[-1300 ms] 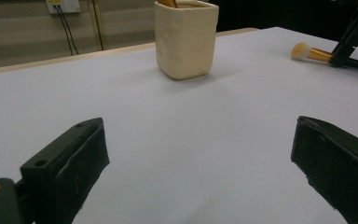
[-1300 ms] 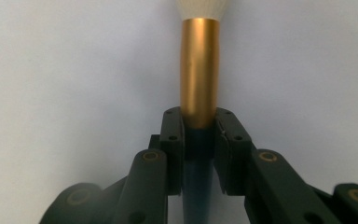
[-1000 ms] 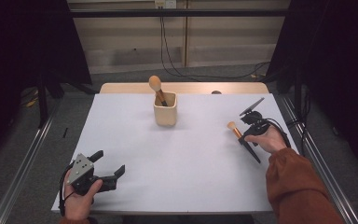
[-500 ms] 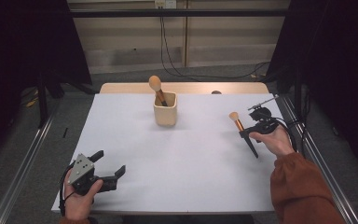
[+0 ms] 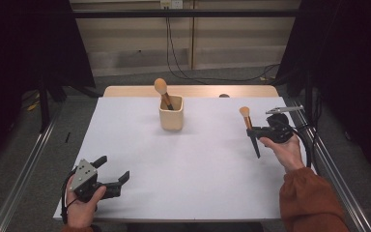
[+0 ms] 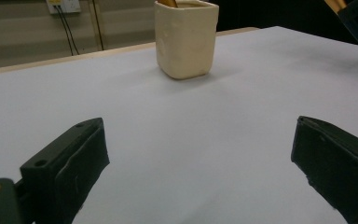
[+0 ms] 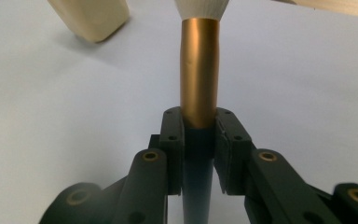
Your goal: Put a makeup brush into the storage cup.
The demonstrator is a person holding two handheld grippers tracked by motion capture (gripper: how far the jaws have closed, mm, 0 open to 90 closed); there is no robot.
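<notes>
Since 1 second ago: brush [image 5: 249, 129] lifted off the table [image 5: 198, 174] in the right gripper [image 5: 261, 130] and carried a little away from the person and up, bristle head tipped up; left gripper [image 5: 107, 175] unmoved; cup [image 5: 171, 112] unmoved.

Largest to smallest:

Table: white top, wooden edge at the far side.

Cup: cream, squarish, upright at the table's far middle, with 1 brush already standing in it, round head up.

Left gripper: resting low at the near left corner, jaws spread wide with nothing between them, pointed toward the cup as seen in the left gripper view [image 6: 185, 38].

Right gripper: at the table's right side, jaws clenched on the brush, gripping where the gold ferrule meets the dark handle [image 7: 198, 116].

Brush: held clear of the table, long axis running from the dark handle tip near the person to the pale bristles at the far end.

Relation that matters: cup lies to the left of and a bit beyond the held brush, well apart; right hand clearly nearer than the left. Likely need: handle end turned downward before entry, bristles up like the brush already inside.

No brands, labels or legible writing anywhere.
</notes>
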